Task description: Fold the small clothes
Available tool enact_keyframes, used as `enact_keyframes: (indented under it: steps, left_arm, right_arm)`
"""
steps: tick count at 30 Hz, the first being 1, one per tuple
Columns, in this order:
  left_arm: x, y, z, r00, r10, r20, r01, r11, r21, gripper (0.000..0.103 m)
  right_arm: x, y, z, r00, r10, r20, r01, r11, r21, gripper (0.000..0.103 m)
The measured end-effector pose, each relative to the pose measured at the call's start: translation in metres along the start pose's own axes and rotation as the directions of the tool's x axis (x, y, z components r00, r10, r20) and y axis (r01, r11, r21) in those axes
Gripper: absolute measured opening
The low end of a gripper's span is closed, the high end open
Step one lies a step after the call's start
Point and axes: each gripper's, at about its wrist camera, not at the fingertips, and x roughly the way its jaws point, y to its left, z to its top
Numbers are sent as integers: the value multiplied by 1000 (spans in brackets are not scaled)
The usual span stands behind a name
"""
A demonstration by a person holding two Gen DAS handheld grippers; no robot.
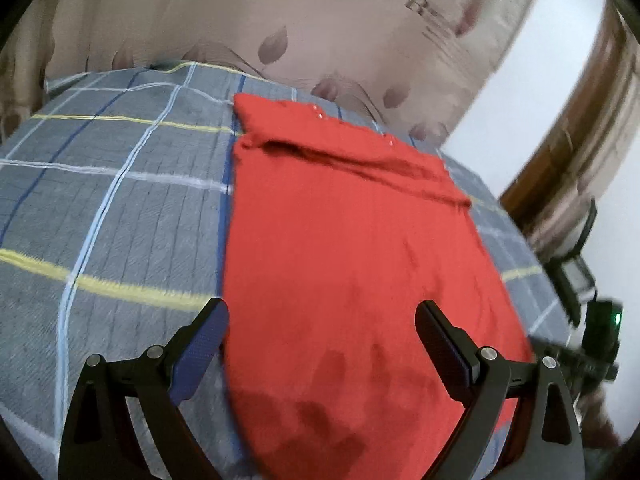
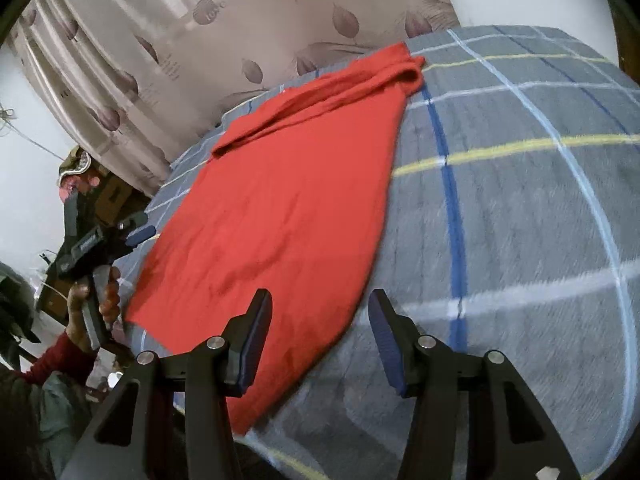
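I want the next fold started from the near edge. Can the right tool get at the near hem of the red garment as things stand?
Probably yes. The right tool is open and empty above the red garment, whose near hem lies flat on the plaid bedcover with nothing on it.

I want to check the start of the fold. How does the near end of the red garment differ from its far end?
The far end of the red garment lies bunched into a thick ridge across its width; the near end lies flat in one smooth layer. The far end reaches toward the curtain; the near end lies under the open left gripper. Both rest on the plaid bed cover, untouched by either gripper.
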Motion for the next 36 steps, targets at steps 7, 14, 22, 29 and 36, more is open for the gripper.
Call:
enact_keyframes:
  steps: [7,14,22,29,36]
  left_arm:
    - [-17,8,-37,999,-37,-28,36,998,-52,94]
    - [-34,19,-54,992,-127,-2,125,985,-119,93]
    - [-39,-5,-73,984,-181,-4,180,981,-80,93]
    - [-33,3,-78,968,-249,23,249,949,-194,49]
    - [-23,-1,-81,975,-222,22,222,956,-192,17]
  right_arm:
    - [0,24,-24,1000,27,5,-27,999,-34,50]
    - [3,34,-34,995,99,2,-99,995,-1,49]
    - [17,33,-38,980,193,42,-197,976,97,39]
    - [15,27,-43,974,213,75,-222,962,156,38]
    - [15,56,-42,962,272,40,-273,962,19,103]
